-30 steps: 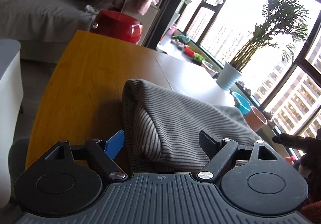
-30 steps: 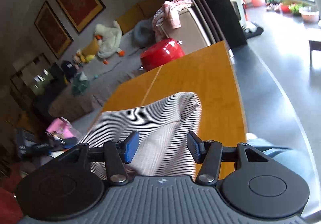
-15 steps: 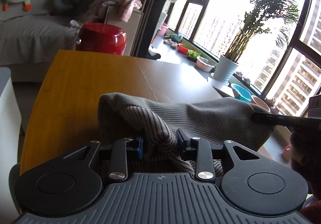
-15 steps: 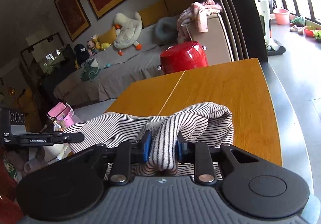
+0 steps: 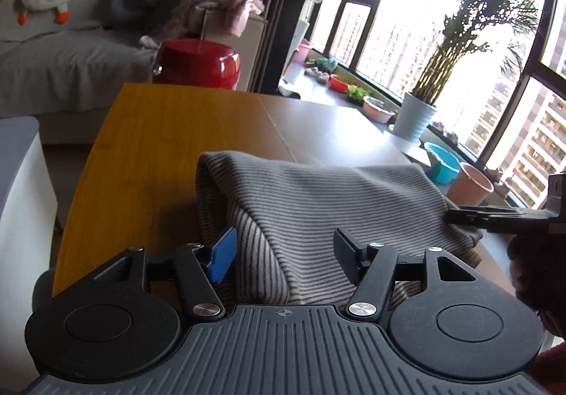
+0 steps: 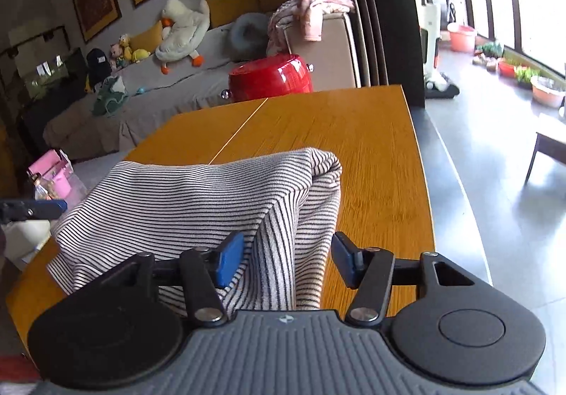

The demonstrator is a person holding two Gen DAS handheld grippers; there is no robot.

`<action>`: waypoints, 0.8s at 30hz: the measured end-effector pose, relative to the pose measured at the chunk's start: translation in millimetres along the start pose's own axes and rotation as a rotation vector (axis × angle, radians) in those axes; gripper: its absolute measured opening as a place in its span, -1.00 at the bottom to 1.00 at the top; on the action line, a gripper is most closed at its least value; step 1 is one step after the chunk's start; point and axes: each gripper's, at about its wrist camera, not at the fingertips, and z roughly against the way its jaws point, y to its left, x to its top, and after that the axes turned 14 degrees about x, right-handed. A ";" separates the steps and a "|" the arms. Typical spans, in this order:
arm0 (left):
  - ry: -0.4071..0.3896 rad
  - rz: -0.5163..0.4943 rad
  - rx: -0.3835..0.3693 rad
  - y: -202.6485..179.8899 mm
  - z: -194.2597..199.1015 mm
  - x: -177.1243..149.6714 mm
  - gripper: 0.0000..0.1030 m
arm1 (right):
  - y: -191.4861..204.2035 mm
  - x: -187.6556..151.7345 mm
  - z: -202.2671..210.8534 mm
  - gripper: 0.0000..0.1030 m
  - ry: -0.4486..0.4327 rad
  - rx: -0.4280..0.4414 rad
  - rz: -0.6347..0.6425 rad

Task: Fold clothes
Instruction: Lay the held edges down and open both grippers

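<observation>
Blown-out daylight from the windows (image 5: 442, 23); interior dim, fisheye-bent edges.

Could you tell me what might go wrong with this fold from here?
Both tongs, left and right, are opening around bunched folds of the striped garment, so the raised fold may slump unevenly. The garment's near part overhangs the wooden table edge and could slide off.
</observation>
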 end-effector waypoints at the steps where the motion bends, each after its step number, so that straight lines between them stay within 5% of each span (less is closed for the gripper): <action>1: -0.009 0.004 -0.017 -2.6 1.6 2.0 0.44 | 3.7 3.1 0.9 0.09 -0.006 -0.010 0.024; 8: 0.168 0.066 -0.168 -21.1 -38.4 -14.1 0.48 | 24.9 32.6 -3.5 0.15 -0.034 0.008 0.150; 14: 0.153 0.056 -0.198 -18.1 -59.3 -9.2 0.61 | 26.9 48.2 -45.1 0.30 0.028 0.030 0.189; 19: 0.132 0.077 -0.181 -9.3 -82.4 7.3 0.61 | 19.0 37.8 -77.4 0.79 0.079 0.032 0.140; 24: 0.121 0.109 -0.174 -6.0 -115.0 30.8 0.71 | 25.3 25.8 -78.8 1.00 0.073 0.026 0.127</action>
